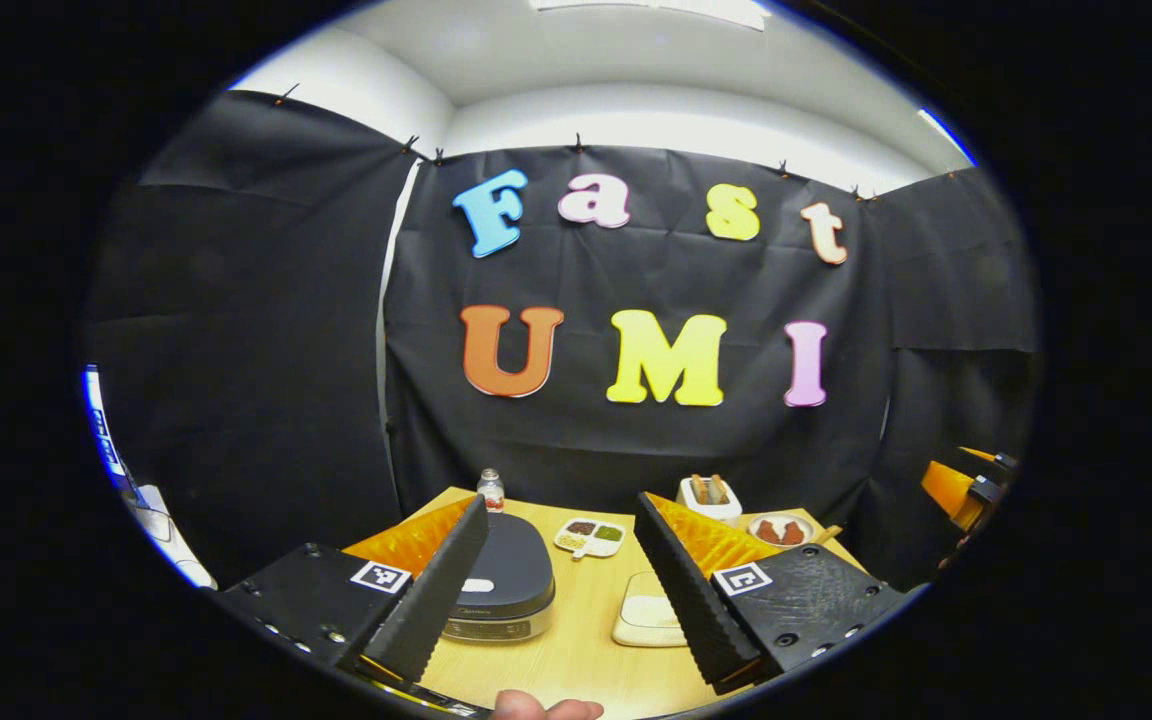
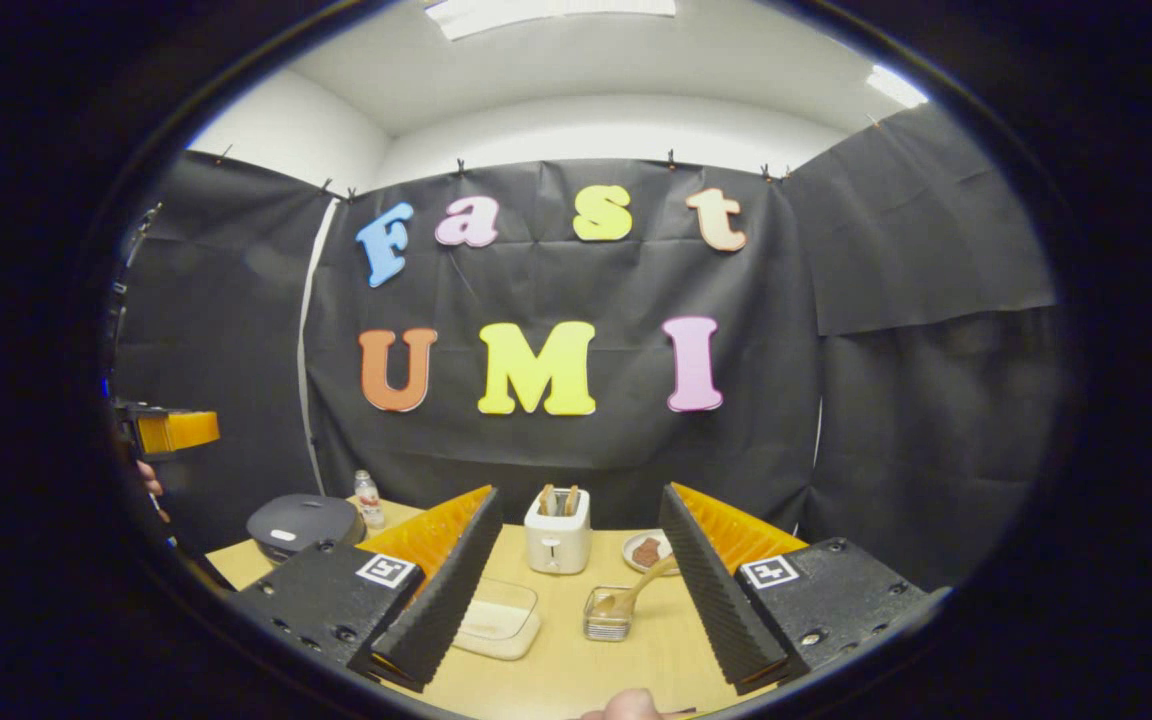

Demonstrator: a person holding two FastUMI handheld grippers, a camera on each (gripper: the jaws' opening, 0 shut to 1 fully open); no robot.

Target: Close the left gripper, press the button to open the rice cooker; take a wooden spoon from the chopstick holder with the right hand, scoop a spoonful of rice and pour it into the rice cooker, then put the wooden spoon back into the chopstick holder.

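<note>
Left gripper view looks down along the left tongs (image 1: 558, 590), whose fingers are spread wide and hold nothing, hanging above the wooden tabletop (image 1: 576, 640). Between the fingers, toward the left one, sits the dark rice cooker (image 1: 504, 585) with its lid down and a pale button (image 1: 477, 586) on top. Behind it stands a small bottle (image 1: 490, 490). A divided dish (image 1: 590, 537) with small heaps of food lies near the middle, and a clear box of rice (image 1: 648, 620) lies just beside the right finger. Farther back are a white toaster (image 1: 710, 496) and a plate (image 1: 781, 529). A fingertip (image 1: 546, 708) shows at the bottom edge.

In the right gripper view the right tongs (image 2: 581, 590) are also spread apart and empty above the tabletop. Between the fingers stands a clear holder (image 2: 608, 616) with the wooden spoon (image 2: 636, 590) leaning in it, handle tilted up to the right. The rice box lies to its left, touching the left finger's outline. The toaster stands behind, the cooker far left.
</note>
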